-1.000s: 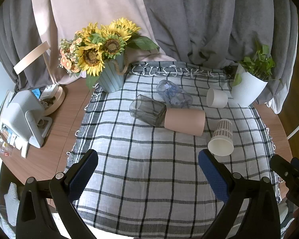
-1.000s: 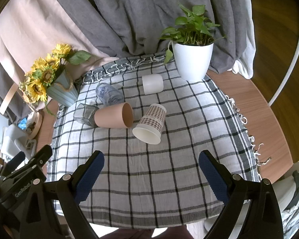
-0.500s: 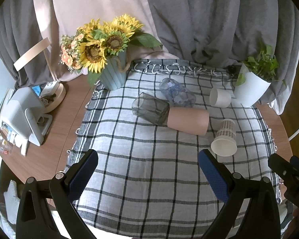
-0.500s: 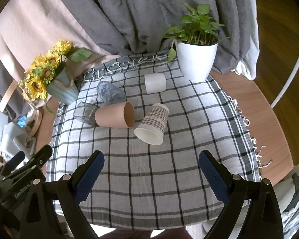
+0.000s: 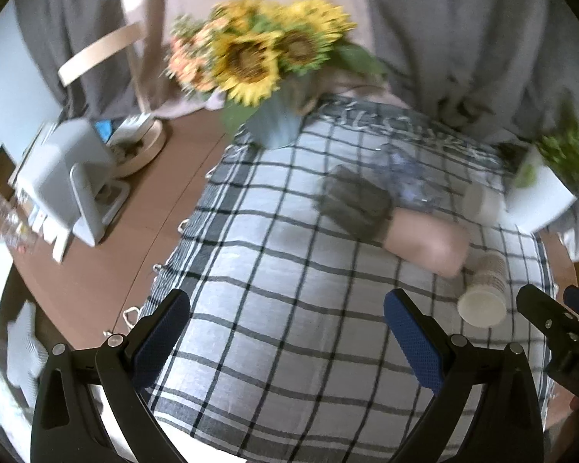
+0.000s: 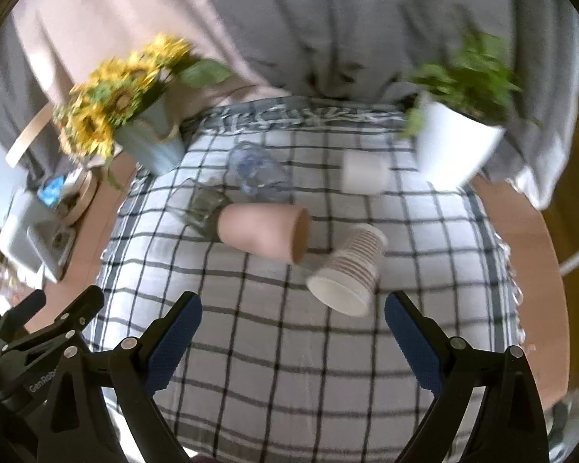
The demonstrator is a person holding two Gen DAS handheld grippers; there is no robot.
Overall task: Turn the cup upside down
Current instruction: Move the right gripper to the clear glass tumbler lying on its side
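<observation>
Five cups lying on their sides on the counter (image 6: 521,239) cloth. Striped cup (image 6: 347,270) nearest the right tongs (image 6: 291,332) — likely the easy pick. Both tongs, left (image 5: 285,332) too, wide open, holding nothing.

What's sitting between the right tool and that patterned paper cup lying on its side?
Nothing: in the right wrist view only bare checked cloth lies between the open right tool and the patterned paper cup.

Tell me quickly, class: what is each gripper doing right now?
Left gripper: open, holding nothing, above the checked cloth.
Right gripper: open, holding nothing, short of the patterned paper cup.
</observation>
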